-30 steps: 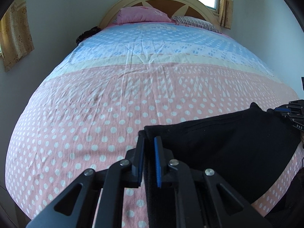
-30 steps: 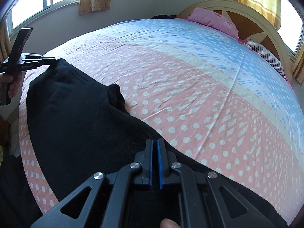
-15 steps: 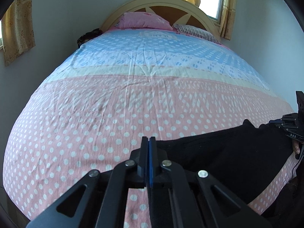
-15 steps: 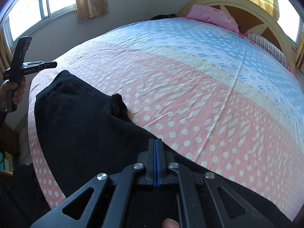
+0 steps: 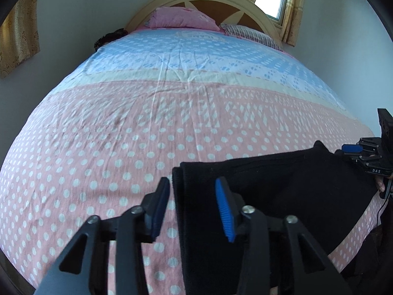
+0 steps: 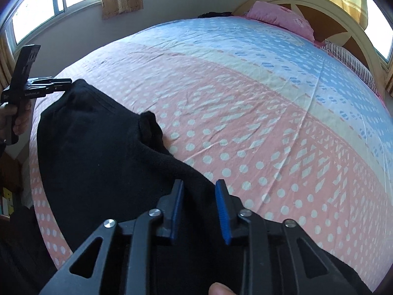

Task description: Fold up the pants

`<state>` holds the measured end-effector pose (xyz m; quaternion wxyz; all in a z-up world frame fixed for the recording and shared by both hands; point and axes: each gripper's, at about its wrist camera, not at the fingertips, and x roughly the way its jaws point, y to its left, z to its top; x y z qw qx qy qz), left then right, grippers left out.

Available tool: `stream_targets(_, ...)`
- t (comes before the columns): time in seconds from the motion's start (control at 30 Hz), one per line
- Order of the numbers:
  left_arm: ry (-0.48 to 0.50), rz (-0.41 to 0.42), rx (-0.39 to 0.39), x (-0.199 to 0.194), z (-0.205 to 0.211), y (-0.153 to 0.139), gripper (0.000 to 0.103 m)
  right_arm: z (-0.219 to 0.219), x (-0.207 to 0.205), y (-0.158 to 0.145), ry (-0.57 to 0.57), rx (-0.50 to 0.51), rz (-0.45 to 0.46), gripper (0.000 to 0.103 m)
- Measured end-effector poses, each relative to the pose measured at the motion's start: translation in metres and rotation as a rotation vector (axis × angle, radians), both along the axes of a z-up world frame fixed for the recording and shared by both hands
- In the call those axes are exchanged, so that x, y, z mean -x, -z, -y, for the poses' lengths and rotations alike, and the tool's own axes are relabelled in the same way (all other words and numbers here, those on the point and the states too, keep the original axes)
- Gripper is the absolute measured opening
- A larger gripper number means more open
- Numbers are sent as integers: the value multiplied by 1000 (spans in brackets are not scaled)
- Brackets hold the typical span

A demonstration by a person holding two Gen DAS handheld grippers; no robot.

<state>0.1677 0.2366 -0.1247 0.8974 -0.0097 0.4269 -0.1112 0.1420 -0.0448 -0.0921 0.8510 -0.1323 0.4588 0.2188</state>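
Black pants point(image 5: 282, 196) lie folded along the near edge of the bed, also in the right wrist view point(image 6: 98, 162). My left gripper point(image 5: 194, 209) is open, its blue pads straddling the pants' left corner without pinching it. My right gripper point(image 6: 200, 211) is open over the pants' other end, the cloth lying between and under its fingers. Each gripper shows small in the other's view: the right gripper point(image 5: 351, 150) at the pants' far right corner, the left gripper point(image 6: 66, 82) at their far left corner. A small bunched flap point(image 6: 151, 132) sticks up on the pants' far edge.
The bed point(image 5: 172, 113) has a pink dotted and blue sheet. A pink pillow point(image 5: 181, 21) and a striped pillow point(image 5: 250, 33) lie at the curved headboard point(image 5: 245, 2). Walls and curtained windows surround the bed. A dark item point(image 5: 110, 36) sits at the bed's far left corner.
Both grippers were shut on the pants half a second ago and have now opened. The pants have dropped flat onto the bed.
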Motion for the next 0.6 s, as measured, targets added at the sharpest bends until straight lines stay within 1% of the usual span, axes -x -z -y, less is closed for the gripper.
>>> stream_targets(0.03,-1,-11,-11,-1,2,4,22,-1,1,3,-6,7,-4,16)
stream_targets(0.07,-4,-18,-19,-1,3,7,18,-2,3,5,-9,22,6,11)
stream_targets(0.1,-8,-19,-21,0,2,8,9,-3,6,4,-11,36,23,6)
stream_targets(0.13,-8,-12,-12,1,1,7,8,-4,8,1,-14,39,35,6)
stream_targets(0.3,5,25,10,8,-1,-11,6,-1,11,-17,-3,14,79,4)
stream_targets(0.37,1,42,37,8,-5,-20,6,2,9,-24,11,-8,89,4)
stream_targets(0.43,-1,59,45,7,-7,-26,6,4,6,-29,30,-19,97,4)
stream_targets(0.53,-10,55,11,-1,-5,-21,6,5,0,-24,65,-3,97,4)
stream_targets(0.57,-10,47,5,-4,-5,-16,6,5,-3,-18,72,8,90,4)
stream_targets(0.6,-7,25,-4,-8,-5,-8,6,6,-6,-12,76,3,64,4)
